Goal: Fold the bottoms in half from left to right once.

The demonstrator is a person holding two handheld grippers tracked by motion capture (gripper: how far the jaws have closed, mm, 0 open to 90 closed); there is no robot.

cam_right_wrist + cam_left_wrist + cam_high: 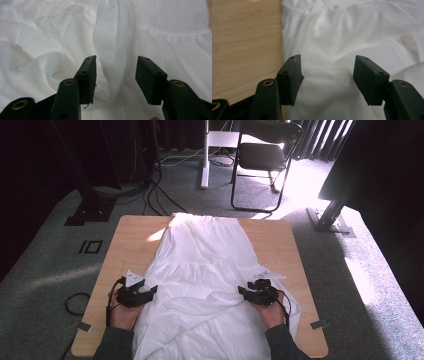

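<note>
At the left, the left gripper (150, 291) sat at the skirt's (205, 270) left edge, pointing inward, its jaws standing well apart with nothing pinched; in the left gripper view the cloth (352, 37) lay under and between them, and bare table (244, 42) showed just beside the left jaw. The white skirt lay flat along the table (130, 240), its long axis running from the far waistband toward the person, the hem hanging over the near edge. At the right, the right gripper (245, 292) faced inward from the opposite edge, jaws likewise parted and empty, a raised fold (112, 50) between them. Each gripper stood equally near its own side, so a fold across seemed likely.
</note>
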